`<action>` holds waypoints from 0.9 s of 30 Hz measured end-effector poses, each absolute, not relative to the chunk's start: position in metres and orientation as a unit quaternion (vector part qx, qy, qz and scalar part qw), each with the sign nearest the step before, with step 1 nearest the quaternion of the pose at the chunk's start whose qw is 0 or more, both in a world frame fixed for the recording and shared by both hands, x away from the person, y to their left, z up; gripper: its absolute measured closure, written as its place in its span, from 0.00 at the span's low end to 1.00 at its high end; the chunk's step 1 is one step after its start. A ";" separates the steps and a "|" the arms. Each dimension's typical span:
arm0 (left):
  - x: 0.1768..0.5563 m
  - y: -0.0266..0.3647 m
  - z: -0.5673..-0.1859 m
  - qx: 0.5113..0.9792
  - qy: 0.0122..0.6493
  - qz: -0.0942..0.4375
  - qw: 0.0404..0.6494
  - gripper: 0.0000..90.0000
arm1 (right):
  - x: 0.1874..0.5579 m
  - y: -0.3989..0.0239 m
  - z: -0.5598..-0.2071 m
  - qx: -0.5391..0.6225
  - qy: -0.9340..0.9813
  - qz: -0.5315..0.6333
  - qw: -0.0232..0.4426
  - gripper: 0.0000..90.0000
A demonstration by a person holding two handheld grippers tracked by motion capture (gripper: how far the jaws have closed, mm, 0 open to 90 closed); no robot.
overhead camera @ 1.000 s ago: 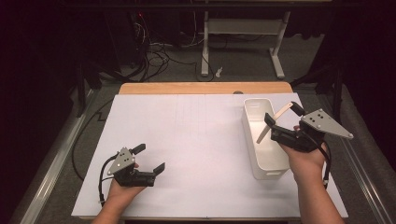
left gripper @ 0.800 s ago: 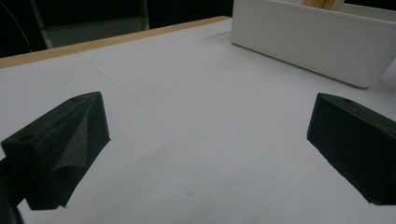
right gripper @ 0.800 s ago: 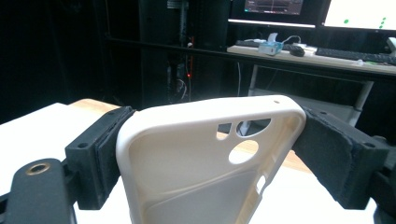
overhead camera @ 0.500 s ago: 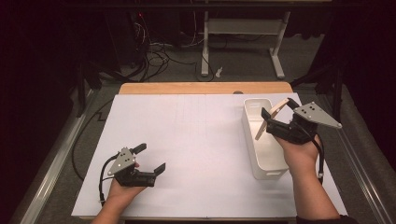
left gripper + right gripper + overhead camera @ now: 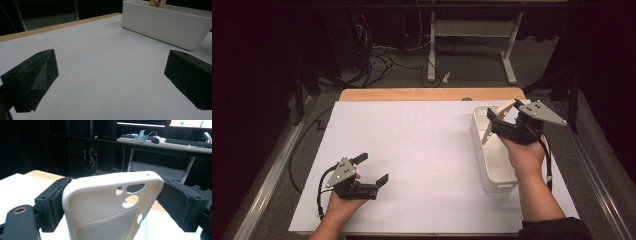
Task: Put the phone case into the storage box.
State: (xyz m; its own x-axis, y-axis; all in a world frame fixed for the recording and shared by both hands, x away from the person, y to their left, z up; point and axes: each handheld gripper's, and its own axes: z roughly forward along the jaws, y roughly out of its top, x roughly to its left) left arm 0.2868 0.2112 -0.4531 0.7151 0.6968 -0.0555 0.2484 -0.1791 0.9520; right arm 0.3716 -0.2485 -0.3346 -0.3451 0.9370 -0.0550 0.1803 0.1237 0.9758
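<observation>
Two grippers are in my hands: my left gripper [image 5: 372, 172] rests on the white table cover [image 5: 422, 150] with jaws spread wide and bare, while my right gripper [image 5: 504, 116] clamps a cream phone case [image 5: 110, 205], camera cutouts showing, above the white bin [image 5: 492, 165].

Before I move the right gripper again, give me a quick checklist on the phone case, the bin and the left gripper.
1. Grip: the right gripper has its jaws pressed on both long edges of the phone case. Ok.
2. Case position: over the far end of the white bin, tilted. Ok.
3. Case clear of the bin wall: cannot tell.
4. Bin floor free beneath the case: cannot tell.
5. Left gripper: jaws apart, nothing between them, well away from the bin. Ok.
</observation>
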 end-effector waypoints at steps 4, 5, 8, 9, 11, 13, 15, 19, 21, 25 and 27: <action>0.286 0.211 -0.453 0.741 0.317 0.201 0.557 0.00 | 0.379 -0.242 -0.336 0.433 0.654 0.489 0.381 0.16; 0.287 0.211 -0.453 0.741 0.317 0.201 0.557 0.00 | 0.385 -0.240 -0.337 0.436 0.656 0.484 0.382 0.16; 0.287 0.211 -0.453 0.740 0.318 0.199 0.558 0.00 | 0.389 -0.238 -0.338 0.438 0.656 0.480 0.384 0.16; 0.287 0.211 -0.453 0.740 0.318 0.199 0.558 0.00 | 0.391 -0.237 -0.339 0.440 0.656 0.478 0.385 0.16; 0.287 0.211 -0.453 0.741 0.318 0.198 0.557 0.00 | 0.396 -0.238 -0.340 0.445 0.654 0.476 0.384 0.16; 0.287 0.211 -0.454 0.741 0.317 0.198 0.558 0.00 | 0.402 -0.239 -0.341 0.453 0.652 0.469 0.388 0.16; 0.287 0.211 -0.454 0.741 0.317 0.198 0.558 0.00 | 0.407 -0.241 -0.342 0.457 0.650 0.466 0.389 0.16; 0.288 0.211 -0.454 0.741 0.317 0.197 0.558 0.00 | 0.414 -0.242 -0.343 0.463 0.649 0.464 0.386 0.16; 0.288 0.211 -0.454 0.742 0.317 0.196 0.558 0.00 | 0.418 -0.242 -0.343 0.466 0.648 0.460 0.389 0.16; 0.288 0.210 -0.454 0.742 0.317 0.196 0.558 0.00 | 0.425 -0.242 -0.345 0.474 0.643 0.459 0.389 0.16; 0.288 0.211 -0.454 0.742 0.317 0.196 0.558 0.00 | 0.429 -0.242 -0.347 0.479 0.641 0.458 0.388 0.16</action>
State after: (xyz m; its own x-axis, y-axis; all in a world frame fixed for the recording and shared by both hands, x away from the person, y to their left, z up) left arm 0.2878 0.2105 -0.4541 0.7226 0.6884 -0.0628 0.2518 -0.1774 0.9514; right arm 0.4287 -0.2416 -0.3473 -0.2406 0.9688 -0.0589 0.2579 0.1224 0.9584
